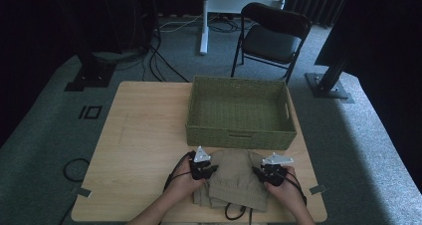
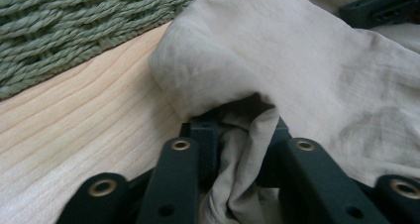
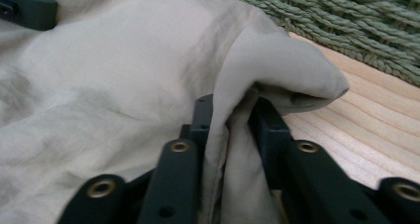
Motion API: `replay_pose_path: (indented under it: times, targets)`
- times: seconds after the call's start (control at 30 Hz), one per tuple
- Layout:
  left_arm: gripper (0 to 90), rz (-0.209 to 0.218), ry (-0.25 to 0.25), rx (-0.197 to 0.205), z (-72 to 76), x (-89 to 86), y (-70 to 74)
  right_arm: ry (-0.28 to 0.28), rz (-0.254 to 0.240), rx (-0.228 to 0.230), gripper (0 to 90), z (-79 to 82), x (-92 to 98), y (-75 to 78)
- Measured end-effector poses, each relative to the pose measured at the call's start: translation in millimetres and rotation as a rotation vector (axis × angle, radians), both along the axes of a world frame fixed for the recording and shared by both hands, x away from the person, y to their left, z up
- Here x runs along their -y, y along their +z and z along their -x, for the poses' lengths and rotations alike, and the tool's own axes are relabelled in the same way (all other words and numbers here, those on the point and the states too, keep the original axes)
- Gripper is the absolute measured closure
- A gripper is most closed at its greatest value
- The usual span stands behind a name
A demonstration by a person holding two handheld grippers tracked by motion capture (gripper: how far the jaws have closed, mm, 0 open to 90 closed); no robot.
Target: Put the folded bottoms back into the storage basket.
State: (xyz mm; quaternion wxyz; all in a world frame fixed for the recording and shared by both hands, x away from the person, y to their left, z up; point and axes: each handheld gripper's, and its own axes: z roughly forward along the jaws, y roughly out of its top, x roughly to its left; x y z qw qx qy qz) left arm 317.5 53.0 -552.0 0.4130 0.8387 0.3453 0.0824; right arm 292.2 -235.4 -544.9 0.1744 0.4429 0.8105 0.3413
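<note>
1. The surface is a light wooden top. A green woven basket stands on its far half and holds nothing. A folding chair stands on the carpet beyond, apart from the work.

2. A tan garment lies folded on the near edge of the surface, just in front of the basket's near wall. It is between the person's two hands.

3. The left tongs are closed on the garment's left edge. In the left gripper view a fold of cloth is pinched between the jaws and bunches up over them.

4. The right tongs are closed on the right edge in the same way. The right gripper view shows a doubled flap of cloth clamped between the jaws, its free corner hanging out toward the basket.

5. Judgement: the grips sit opposite one another at matching points on the two sides. This likely lets the folded piece be lifted level, without the layers sliding apart.

6. Judgement: the basket stands directly ahead and open, so it appears to be the intended destination. The garment has not yet left the surface.

7. Risk: each grip takes only a thin edge, so lower layers may sag or slip out on lifting.
</note>
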Motion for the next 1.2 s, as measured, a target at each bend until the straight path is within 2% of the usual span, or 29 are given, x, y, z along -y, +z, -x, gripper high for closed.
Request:
replay_pose_path:
  times: [0.07, 0.1, 0.23, 0.33, 0.37, 0.47, 0.6, 0.67, 0.7, 0.77, 0.8, 0.9, 1.0, 1.03, 1.1, 1.13, 1.2]
  targets:
    - [80.3, -0.002, -0.005, 0.005, 0.3, -0.1, 0.2, -0.01, 0.006, 0.001, 81.2, 0.2, -0.6, 0.6]
    - [81.0, -0.009, -0.022, 0.02, 0.5, -0.6, 0.9, -0.014, 0.003, -0.002, 81.7, 0.2, -0.5, 1.0]
    - [82.4, 0.015, -0.026, 0.03, 1.0, -3.6, 6.3, -0.028, -0.03, -0.004, 82.9, 0.8, 2.3, 3.7]
    - [82.5, 0.026, -0.034, 0.037, 1.3, -5.8, 14.1, -0.031, -0.053, 0.005, 83.2, 2.5, 4.2, 10.2]
    - [82.6, 0.013, -0.045, 0.046, 1.7, -6.0, 16.8, -0.029, -0.055, 0.01, 83.2, 3.2, 4.2, 13.3]
    - [82.6, 0.017, -0.053, 0.056, 2.0, -7.6, 23.8, -0.022, -0.071, 0.021, 83.3, 5.7, 3.4, 23.4]
    - [82.5, 0.06, -0.039, 0.058, 1.8, -11.9, 30.6, -0.02, -0.111, 0.03, 83.4, 7.7, 3.9, 33.3]
    - [82.6, 0.059, -0.039, 0.061, 1.9, -12.7, 32.4, -0.021, -0.117, 0.03, 83.4, 8.2, 4.1, 35.1]
    - [82.6, 0.073, -0.034, 0.062, 2.0, -14.1, 35.6, -0.022, -0.126, 0.035, 83.5, 8.6, 4.4, 36.7]
    - [82.6, 0.067, -0.042, 0.071, 1.8, -15.0, 40.0, -0.019, -0.141, 0.042, 83.5, 9.9, 4.2, 41.0]
    - [82.6, 0.078, -0.038, 0.071, 1.7, -15.5, 42.8, -0.016, -0.137, 0.044, 83.5, 10.1, 4.0, 42.6]
    - [82.6, 0.071, -0.049, 0.083, 1.1, -16.3, 49.9, -0.017, -0.143, 0.057, 83.5, 10.8, 3.6, 46.4]
    - [82.6, 0.074, -0.047, 0.103, -0.8, -18.5, 62.7, -0.006, -0.15, 0.079, 83.5, 12.1, 3.2, 57.0]
    - [82.6, 0.087, -0.044, 0.105, -1.3, -19.2, 65.5, -0.008, -0.165, 0.087, 83.5, 12.4, 3.6, 60.0]
    - [82.6, 0.085, -0.049, 0.112, -2.0, -20.3, 71.0, -0.003, -0.165, 0.086, 83.5, 12.5, 3.8, 63.1]
    - [82.5, 0.103, -0.045, 0.11, -2.6, -21.0, 73.5, 0.0, -0.181, 0.1, 83.6, 12.5, 4.5, 69.7]
    - [82.5, 0.099, -0.047, 0.125, -3.5, -21.4, 78.5, 0.002, -0.191, 0.108, 83.6, 11.7, 5.4, 75.7]
